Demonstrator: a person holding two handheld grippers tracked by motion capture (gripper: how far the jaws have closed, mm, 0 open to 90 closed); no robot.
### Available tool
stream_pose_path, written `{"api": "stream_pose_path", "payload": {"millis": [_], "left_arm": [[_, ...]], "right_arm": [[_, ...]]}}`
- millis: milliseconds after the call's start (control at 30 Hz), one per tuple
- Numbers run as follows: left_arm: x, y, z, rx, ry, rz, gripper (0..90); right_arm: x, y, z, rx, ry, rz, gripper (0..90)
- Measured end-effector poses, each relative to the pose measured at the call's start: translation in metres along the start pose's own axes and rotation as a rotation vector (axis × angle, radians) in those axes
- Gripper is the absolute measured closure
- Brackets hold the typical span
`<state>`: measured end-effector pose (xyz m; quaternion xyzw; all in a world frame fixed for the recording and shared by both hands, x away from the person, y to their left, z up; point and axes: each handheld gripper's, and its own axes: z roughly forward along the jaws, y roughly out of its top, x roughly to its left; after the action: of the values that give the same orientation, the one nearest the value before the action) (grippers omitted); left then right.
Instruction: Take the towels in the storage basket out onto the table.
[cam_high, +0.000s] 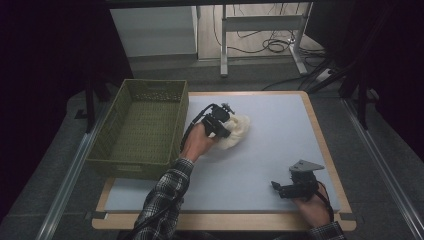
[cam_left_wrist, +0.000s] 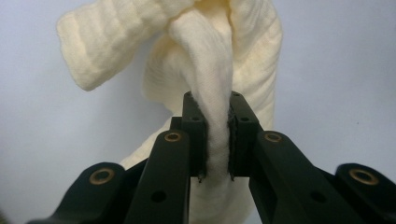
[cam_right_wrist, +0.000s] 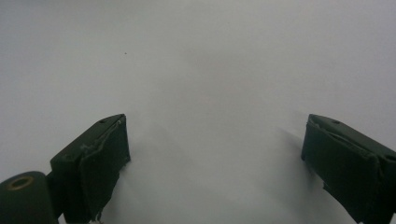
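A cream-white cloth (cam_high: 239, 131) lies bunched on the pale blue mat (cam_high: 270, 150), just right of the green basket. My left gripper (cam_high: 220, 125) is down on it, shut on a fold. In the left gripper view the cloth (cam_left_wrist: 210, 60) runs up between the two pads as a tight pinched strip, and the left gripper (cam_left_wrist: 216, 140) squeezes it from both sides. My right gripper (cam_high: 280, 189) rests near the mat's front right corner. In the right gripper view the right gripper (cam_right_wrist: 215, 154) stands open over bare mat, with nothing between its fingers.
An olive-green woven basket (cam_high: 125, 165) stands on the table's left side, touching the mat's left edge, with nothing visible inside. The wooden table rim (cam_high: 320, 135) frames the mat. Beyond the far edge are a desk frame and cables (cam_high: 272, 45) on the floor.
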<state>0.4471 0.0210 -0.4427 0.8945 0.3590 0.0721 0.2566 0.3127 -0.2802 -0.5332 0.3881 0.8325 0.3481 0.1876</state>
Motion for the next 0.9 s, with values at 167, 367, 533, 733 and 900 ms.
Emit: {"api": "stream_pose_path", "payload": {"millis": [167,367,533,733,900], "left_arm": [[-0.005,-0.01,0.022,0.012,-0.036,-0.002,79.9],[-0.008,-0.024,0.045,0.029,-0.067,-0.008,67.2],[-0.006,-0.031,0.042,-0.007,-0.091,-0.019,50.3],[-0.004,-0.041,0.021,-0.074,-0.076,-0.036,39.4],[-0.009,-0.054,0.009,-0.106,-0.055,-0.037,41.5]], "right_arm": [[0.0,0.0,0.0,0.0,0.0,0.0,7.7],[0.0,0.0,0.0,0.0,0.0,-0.001,7.7],[0.0,0.0,0.0,0.0,0.0,-0.001,7.7],[0.0,0.0,0.0,0.004,0.0,-0.004,7.3],[0.0,0.001,0.0,0.005,0.003,-0.002,7.4]]}}
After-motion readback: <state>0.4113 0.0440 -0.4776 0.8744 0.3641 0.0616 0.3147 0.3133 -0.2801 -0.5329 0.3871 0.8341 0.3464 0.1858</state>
